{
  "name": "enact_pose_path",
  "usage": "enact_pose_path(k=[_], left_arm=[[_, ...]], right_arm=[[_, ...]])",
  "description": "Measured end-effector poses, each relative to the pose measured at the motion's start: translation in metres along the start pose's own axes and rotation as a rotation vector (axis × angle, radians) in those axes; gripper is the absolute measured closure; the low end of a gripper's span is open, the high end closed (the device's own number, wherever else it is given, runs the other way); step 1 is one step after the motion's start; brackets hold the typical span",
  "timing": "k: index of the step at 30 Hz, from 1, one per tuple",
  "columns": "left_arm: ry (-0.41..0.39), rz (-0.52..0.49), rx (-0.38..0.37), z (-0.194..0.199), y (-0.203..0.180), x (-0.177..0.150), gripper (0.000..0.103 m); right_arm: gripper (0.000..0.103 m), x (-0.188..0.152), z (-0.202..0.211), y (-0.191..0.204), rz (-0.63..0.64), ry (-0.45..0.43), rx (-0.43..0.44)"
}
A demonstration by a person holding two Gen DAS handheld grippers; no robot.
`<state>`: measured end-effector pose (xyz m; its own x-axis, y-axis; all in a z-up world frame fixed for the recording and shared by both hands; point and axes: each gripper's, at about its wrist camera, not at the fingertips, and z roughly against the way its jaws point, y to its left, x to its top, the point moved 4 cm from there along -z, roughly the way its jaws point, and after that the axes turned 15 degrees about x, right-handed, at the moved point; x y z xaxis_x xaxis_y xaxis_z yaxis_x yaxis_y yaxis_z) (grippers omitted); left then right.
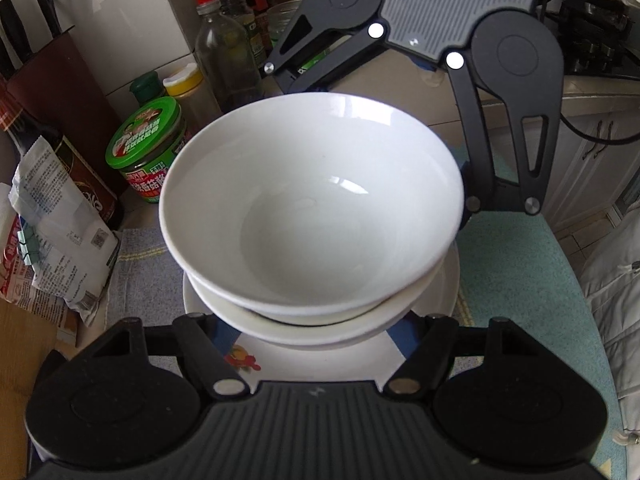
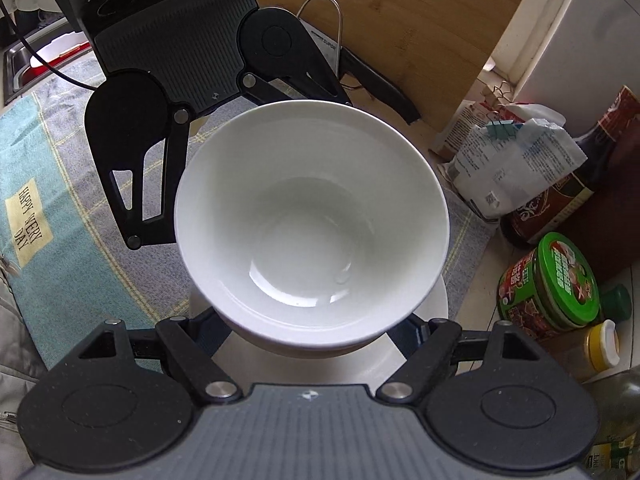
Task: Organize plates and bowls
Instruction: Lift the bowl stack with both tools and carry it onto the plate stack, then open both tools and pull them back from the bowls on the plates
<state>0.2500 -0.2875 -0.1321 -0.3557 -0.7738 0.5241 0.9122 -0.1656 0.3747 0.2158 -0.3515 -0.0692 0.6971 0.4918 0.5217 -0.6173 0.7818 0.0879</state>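
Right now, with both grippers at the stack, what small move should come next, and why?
Probably lower the stack level onto the cloth, both hands together. The left gripper and right gripper flank the plate from opposite sides, two bowls sit loose on it, and any tilt could slide them toward the jars.

cloth (image 2: 48, 152): "HAPPY VERY DAY" patch | white card (image 2: 326, 46): "SUPOR"

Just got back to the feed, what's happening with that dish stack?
Both handheld grippers grip a stack of white dishes from opposite sides: the left gripper and right gripper each clamp the plate at the bottom. Stacked white bowls sit on it. Below lies a teal cloth, with condiment jars alongside.
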Motion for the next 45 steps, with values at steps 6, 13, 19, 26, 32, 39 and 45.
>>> enact_pose_path(k=[6, 13, 19, 26, 32, 39, 45], left_arm=[[0.018, 0.016, -0.018, -0.017, 0.003, 0.0, 0.029], [0.033, 0.038, -0.035, -0.023, 0.004, -0.003, 0.029], [0.047, 0.084, -0.055, -0.028, 0.008, -0.004, 0.029], [0.009, 0.138, 0.016, -0.014, 0.007, -0.01, 0.005], [0.007, 0.327, 0.255, 0.023, 0.017, -0.036, 0.005], [-0.043, 0.687, 0.46, 0.094, 0.019, -0.082, 0.002], [-0.015, 0.82, 0.644, 0.143, 0.0, -0.1, 0.001]], right_arm=[[0.017, -0.008, -0.009, -0.011, -0.018, 0.015, 0.016], [0.017, -0.008, -0.016, -0.02, -0.035, 0.022, 0.036], [0.014, -0.008, -0.018, -0.021, -0.036, 0.012, 0.021], [0.0, -0.006, -0.009, -0.012, -0.019, -0.015, -0.006], [0.0, -0.013, -0.006, -0.004, -0.029, -0.015, -0.031], [0.0, -0.01, -0.005, 0.017, -0.122, 0.015, -0.096], [0.0, 0.001, -0.004, 0.068, -0.272, 0.018, -0.214]])
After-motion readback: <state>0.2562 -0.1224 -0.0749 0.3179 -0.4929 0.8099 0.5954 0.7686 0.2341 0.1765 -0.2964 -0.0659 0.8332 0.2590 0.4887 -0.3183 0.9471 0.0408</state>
